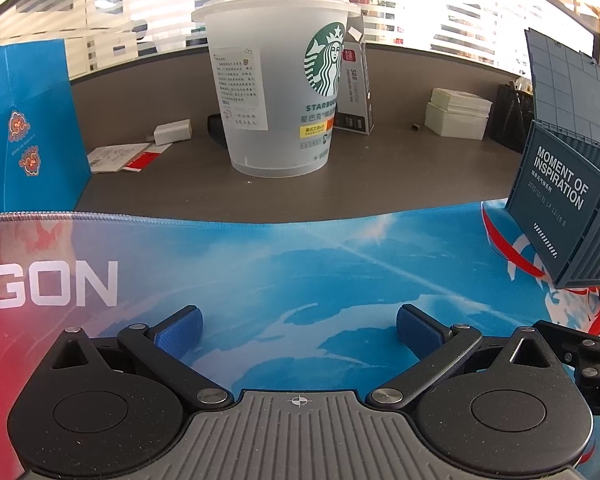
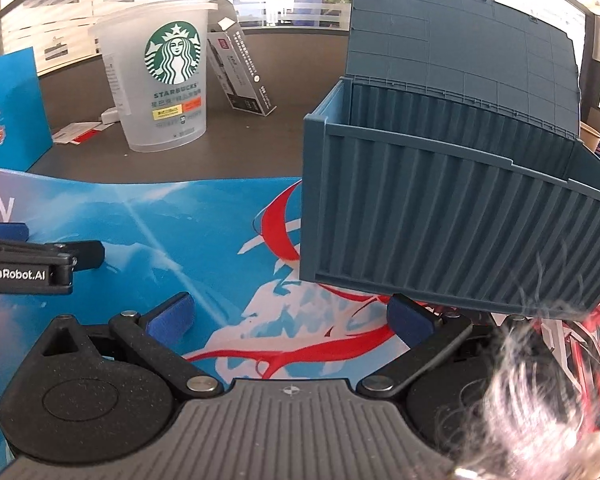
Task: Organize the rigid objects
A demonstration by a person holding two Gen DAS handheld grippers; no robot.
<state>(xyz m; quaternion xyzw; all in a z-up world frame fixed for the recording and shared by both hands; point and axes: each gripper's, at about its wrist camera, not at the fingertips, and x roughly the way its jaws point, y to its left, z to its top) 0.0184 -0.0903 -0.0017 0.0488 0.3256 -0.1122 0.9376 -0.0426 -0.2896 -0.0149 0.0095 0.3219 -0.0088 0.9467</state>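
Right wrist view is filled on its right side by the blue container box (image 2: 452, 216), which stands on the printed mat (image 2: 188, 216) near the mat's far edge, with its lid raised behind it. The jaws of the right gripper (image 2: 290, 316) are seen spread wide and nothing is held between them; the right pad lies just beside the lower wall of the box, and contact cannot be judged. A tuft of light hair or fibre is blurred at the lower right corner of this view.

The left gripper (image 1: 299, 326) is also held wide and empty, low over the mat, with the box at its right.

Beyond the far edge of the mat, on the grey worktop (image 1: 380, 168), the frosted Starbucks cup (image 1: 278, 92) is standing upright with its lid on. A dark carton (image 1: 356, 88) leans just behind it, and a white charger (image 1: 172, 132) and paper cards (image 1: 120, 156) lie to its left.

Some risks can be judged from here. If the right gripper is pushed forward, the box may be shoved along the mat or its raised lid knocked down. The cup looks light and tall, so it could be tipped or squeezed out of the jaws if it is taken near the rim. The leaning carton may fall when the cup is removed.
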